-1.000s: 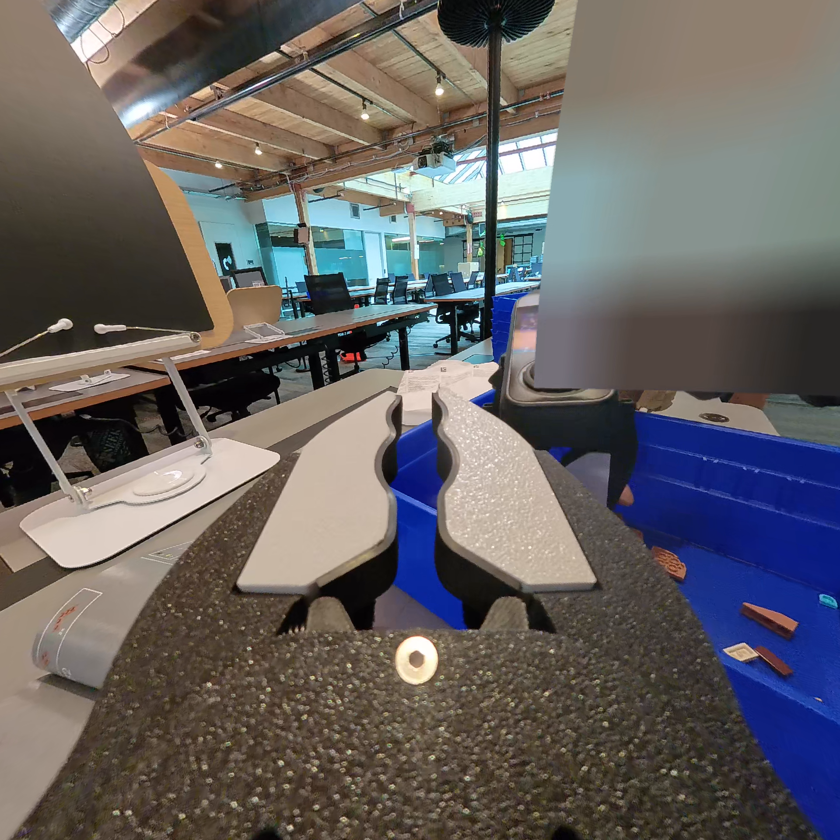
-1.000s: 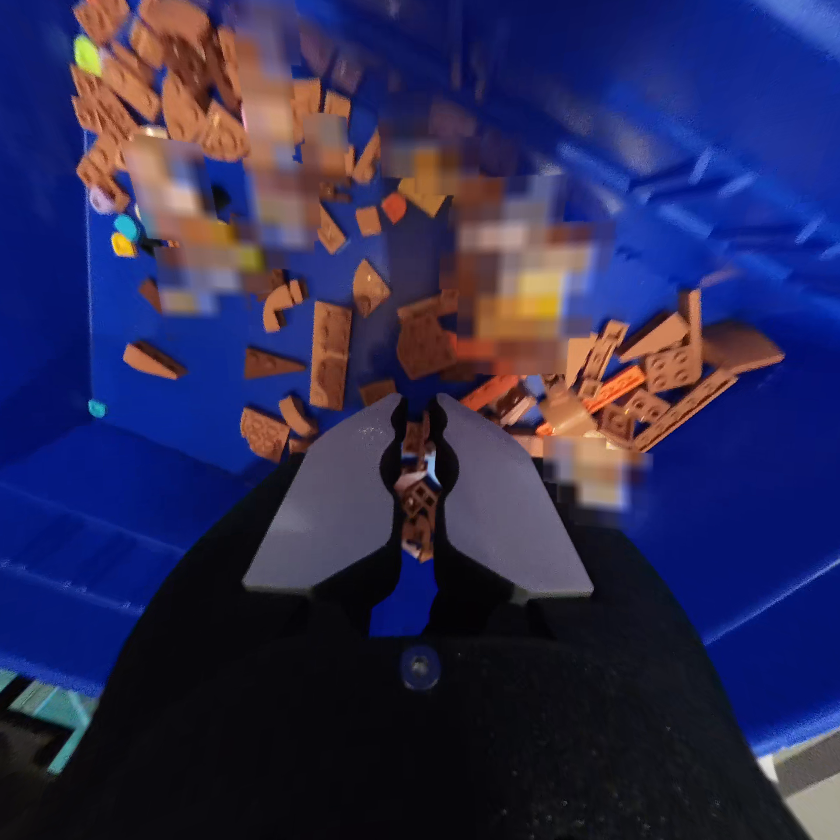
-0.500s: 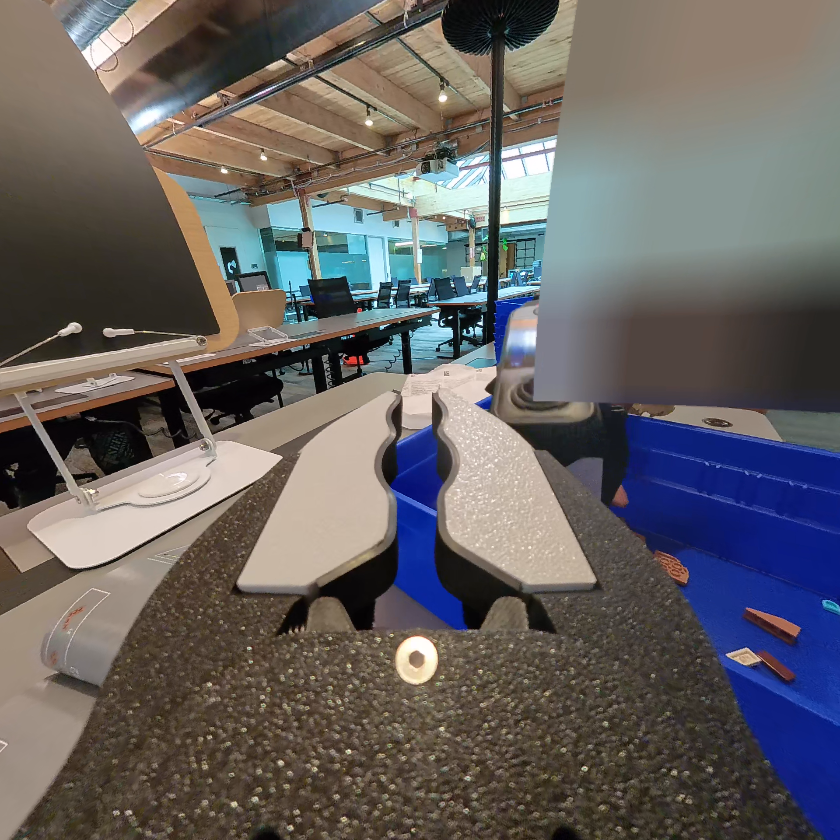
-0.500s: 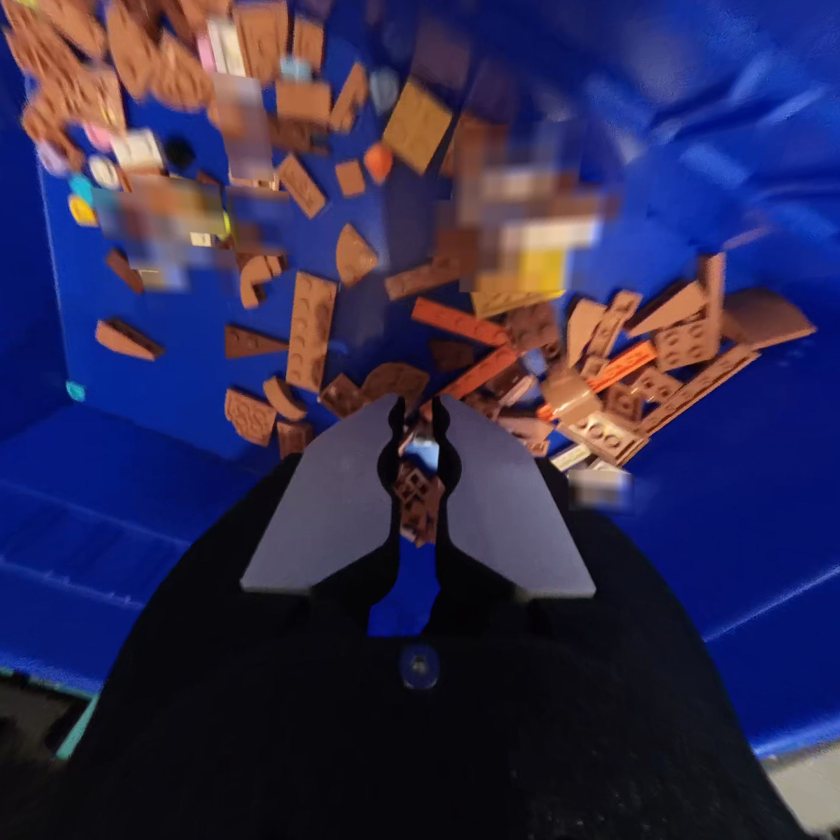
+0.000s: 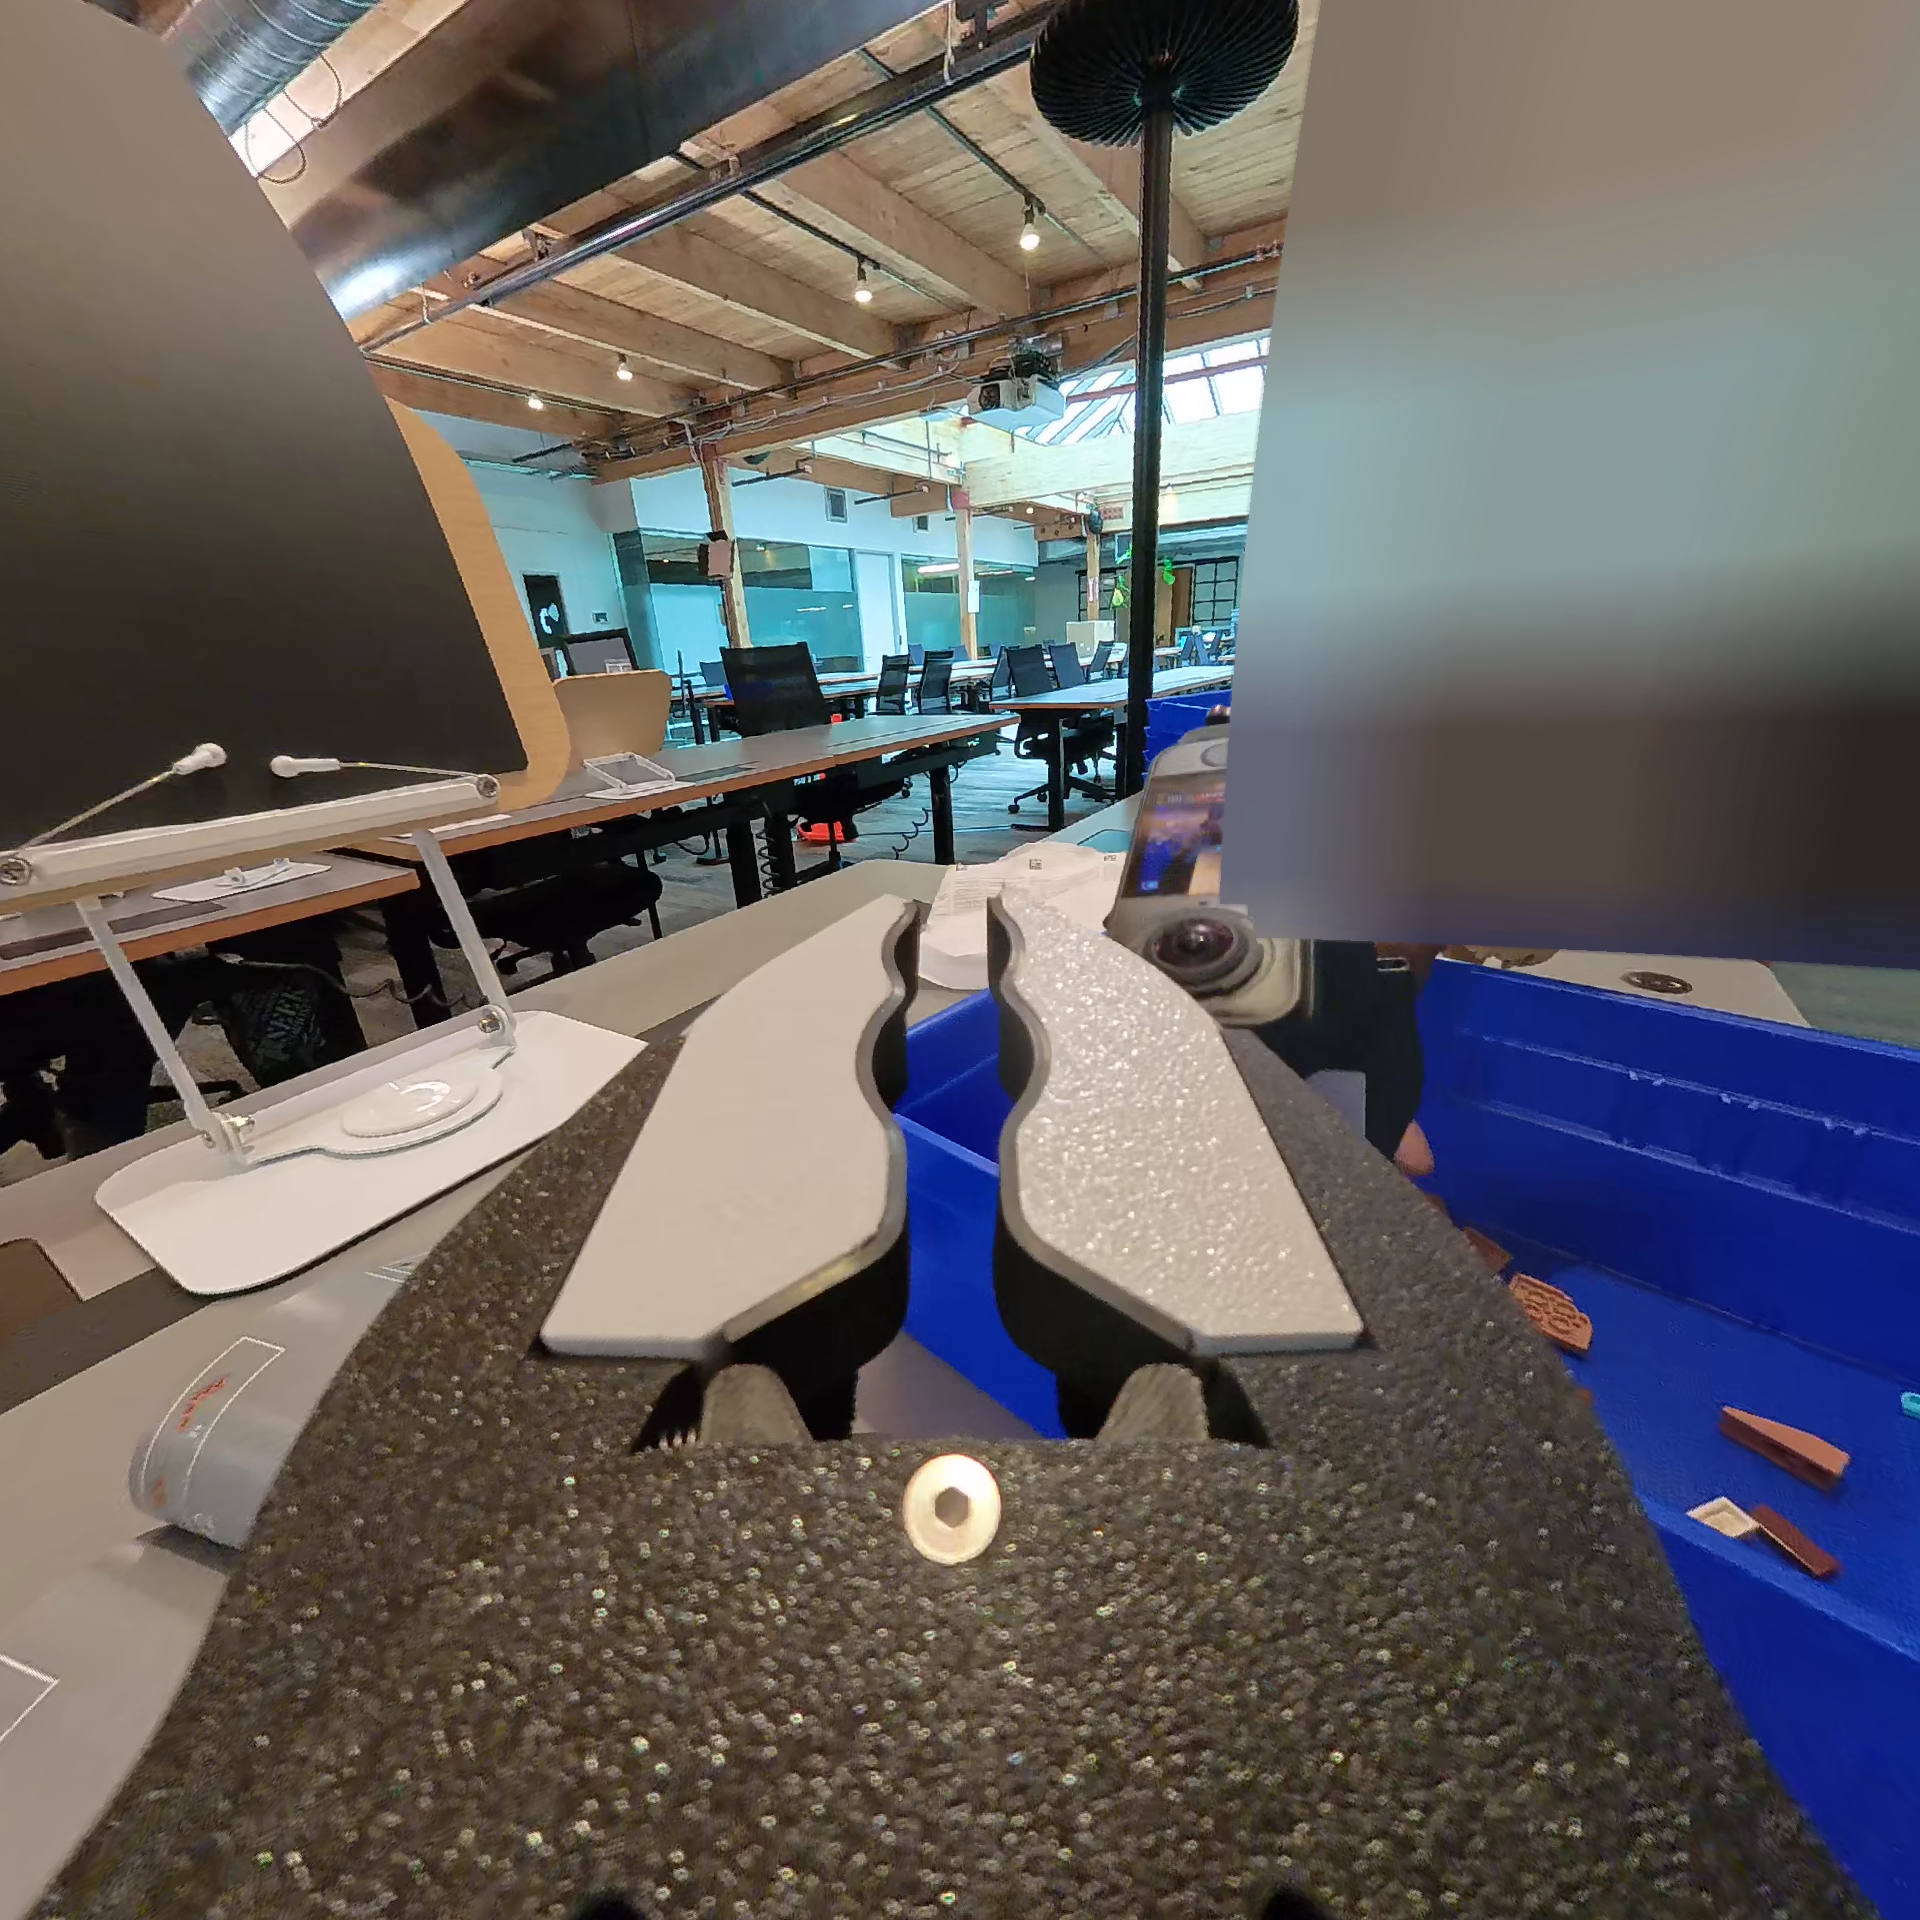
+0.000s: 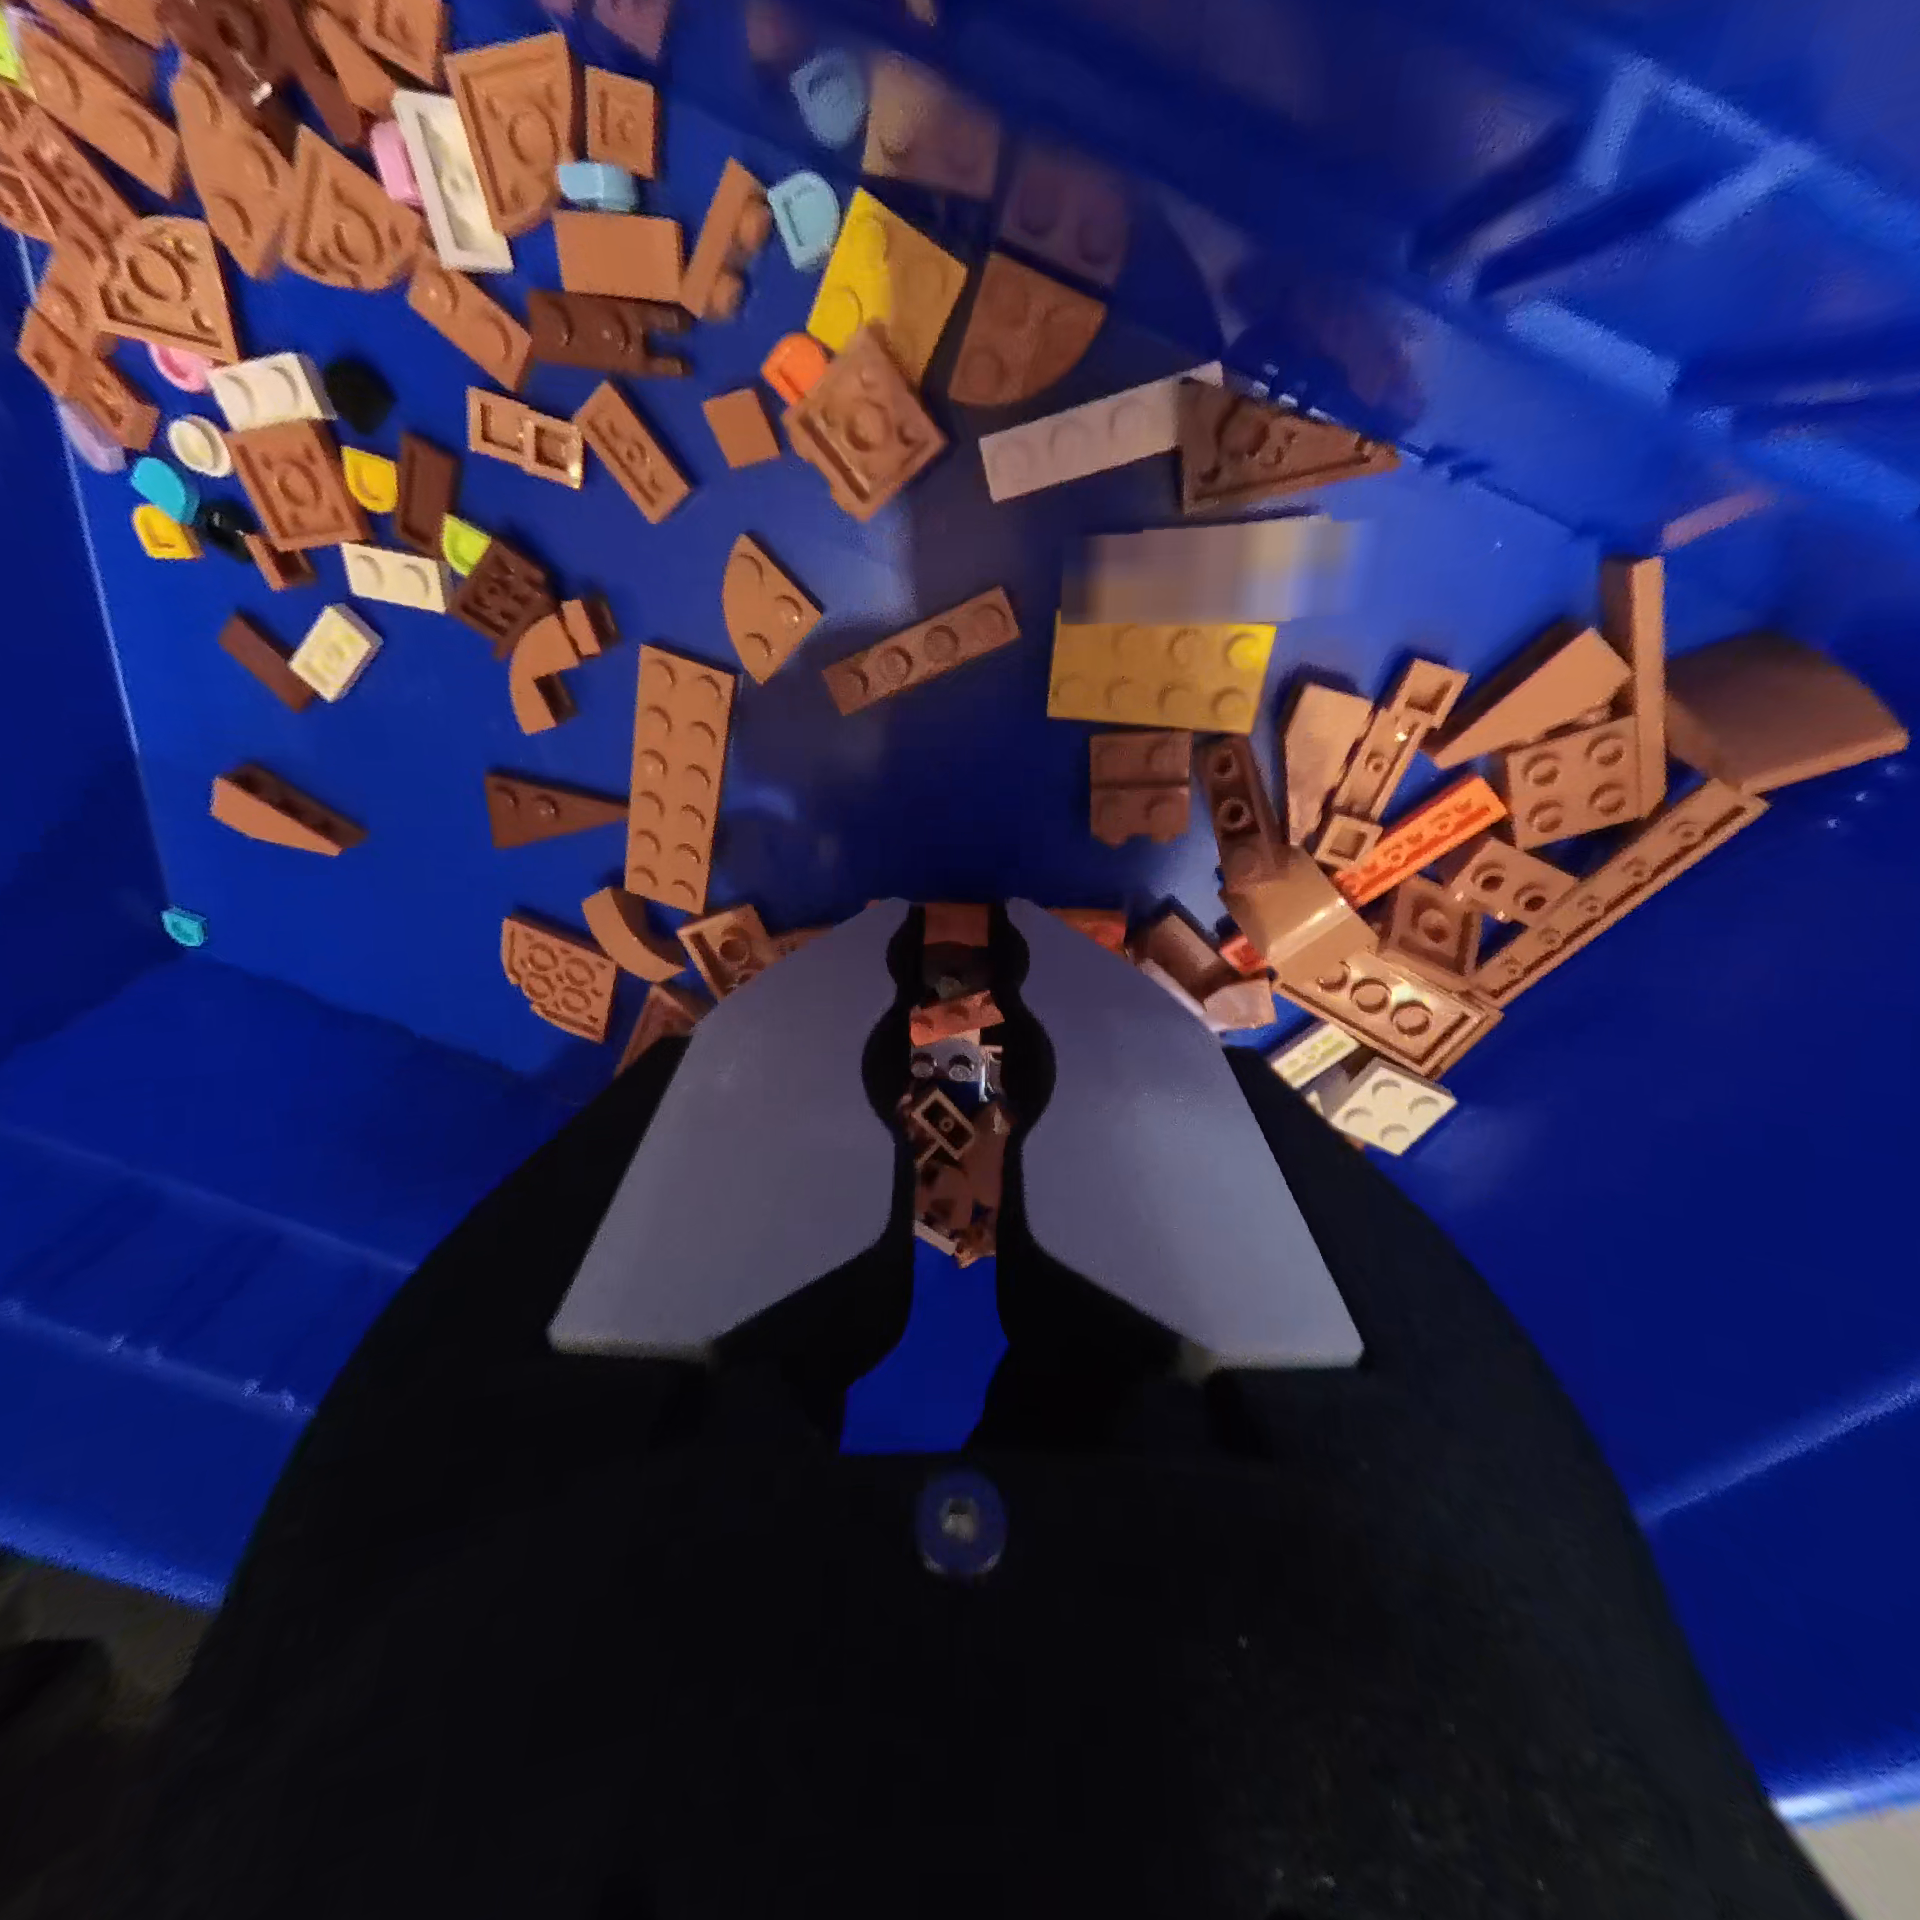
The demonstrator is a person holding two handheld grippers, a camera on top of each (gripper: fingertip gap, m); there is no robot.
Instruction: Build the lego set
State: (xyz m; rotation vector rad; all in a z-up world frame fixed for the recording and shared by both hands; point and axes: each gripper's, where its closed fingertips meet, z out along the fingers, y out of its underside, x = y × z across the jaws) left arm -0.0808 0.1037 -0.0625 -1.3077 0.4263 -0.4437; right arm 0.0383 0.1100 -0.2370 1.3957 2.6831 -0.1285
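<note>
Inside the blue bin (image 6: 1558, 1299), the right gripper (image 6: 956, 920) points down among the loose lego pieces (image 6: 665, 769), most of them brown plates and wedges, with a yellow plate (image 6: 1158, 675), an orange strip (image 6: 1418, 836) and small white, pink and light-blue bits scattered on the floor. Its two fingers stand a narrow gap apart, and brown pieces show through that gap; whether any is actually pinched I cannot tell. A denser heap lies just right of the tips.

Over the bin's near rim, the left gripper (image 5: 951, 920) hangs level with its fingers slightly apart and nothing between them. Beyond them the blue bin (image 5: 1662, 1101) holds a few brown pieces (image 5: 1782, 1444) on its floor, and the other gripper's camera (image 5: 1195, 935) shows above it. To the left, on the grey table (image 5: 644, 987), stands a white tilted stand (image 5: 343, 1132). White papers (image 5: 1029, 883) lie near the bin's far corner.
</note>
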